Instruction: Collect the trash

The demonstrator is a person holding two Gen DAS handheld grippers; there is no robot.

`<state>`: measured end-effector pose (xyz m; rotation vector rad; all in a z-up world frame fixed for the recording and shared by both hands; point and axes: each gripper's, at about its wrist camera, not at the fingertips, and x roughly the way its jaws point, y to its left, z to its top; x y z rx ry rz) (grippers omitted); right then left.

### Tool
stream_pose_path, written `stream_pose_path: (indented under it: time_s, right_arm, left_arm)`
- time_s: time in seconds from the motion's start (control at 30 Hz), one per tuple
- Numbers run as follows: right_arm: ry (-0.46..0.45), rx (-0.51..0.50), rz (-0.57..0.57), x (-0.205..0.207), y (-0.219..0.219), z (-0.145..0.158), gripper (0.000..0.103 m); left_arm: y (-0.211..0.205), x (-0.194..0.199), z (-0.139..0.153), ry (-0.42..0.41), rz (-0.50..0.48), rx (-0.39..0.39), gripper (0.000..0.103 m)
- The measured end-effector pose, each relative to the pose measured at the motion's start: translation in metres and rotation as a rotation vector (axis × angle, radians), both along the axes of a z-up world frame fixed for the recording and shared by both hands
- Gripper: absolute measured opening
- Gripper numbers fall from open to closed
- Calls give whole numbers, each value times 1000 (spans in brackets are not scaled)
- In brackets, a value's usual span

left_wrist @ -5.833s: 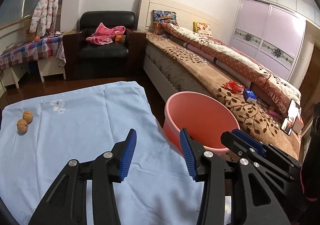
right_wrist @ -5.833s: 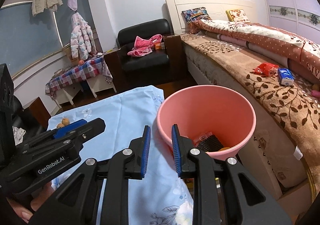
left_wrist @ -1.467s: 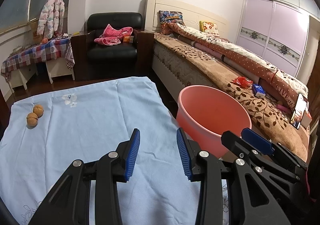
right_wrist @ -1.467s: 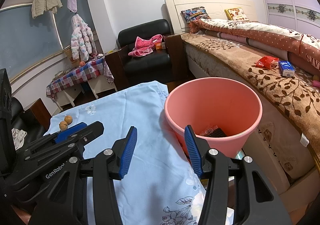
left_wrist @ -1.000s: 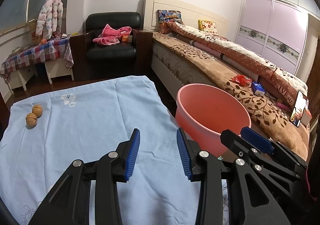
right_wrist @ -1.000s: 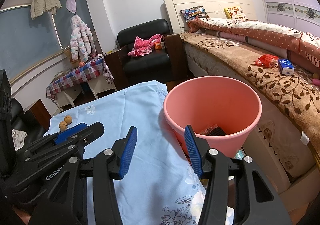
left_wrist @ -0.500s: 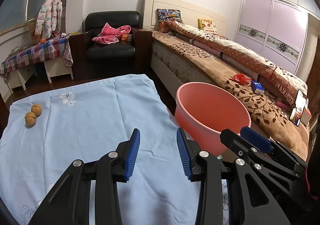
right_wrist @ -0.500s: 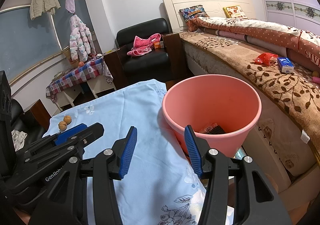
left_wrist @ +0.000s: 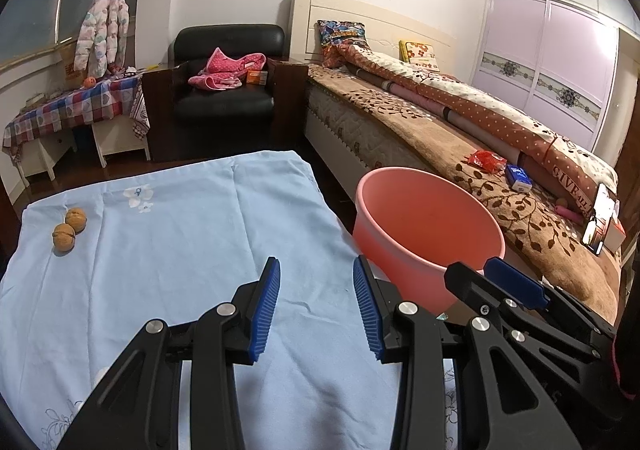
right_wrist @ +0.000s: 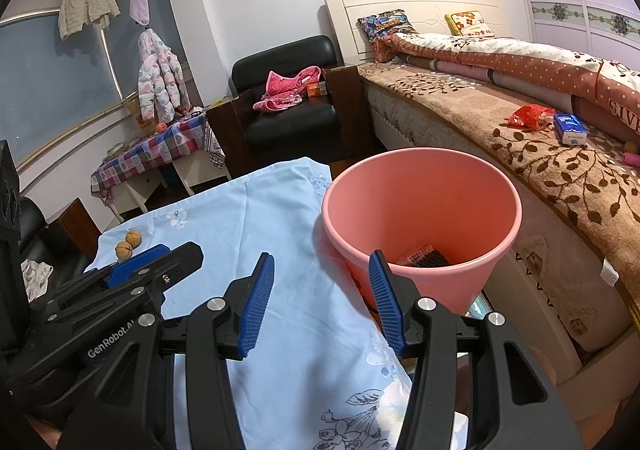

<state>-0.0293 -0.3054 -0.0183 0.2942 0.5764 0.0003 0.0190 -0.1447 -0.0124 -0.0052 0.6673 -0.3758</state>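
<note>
Trash sits in the round pink plastic bucket (right_wrist: 420,210) beside the tabletop: a dark ribbed wrapper (right_wrist: 426,257). Smooth blue cloth (left_wrist: 180,242) carries two wrinkled walnuts (left_wrist: 70,228). Left tool (left_wrist: 316,306) and right tool (right_wrist: 320,298) stand spread, empty.

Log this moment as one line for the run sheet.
left gripper: open, empty | right gripper: open, empty | pink plastic bucket: wrappers inside | two walnuts: on light-blue cloth
</note>
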Motion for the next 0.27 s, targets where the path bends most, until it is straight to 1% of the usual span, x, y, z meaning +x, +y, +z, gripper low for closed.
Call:
stream_pose_path:
  time_s: [0.27]
  right_arm:
    - [1, 0, 0, 1, -1, 0, 50]
  left_arm:
    - [2, 3, -3, 20, 2, 1, 38]
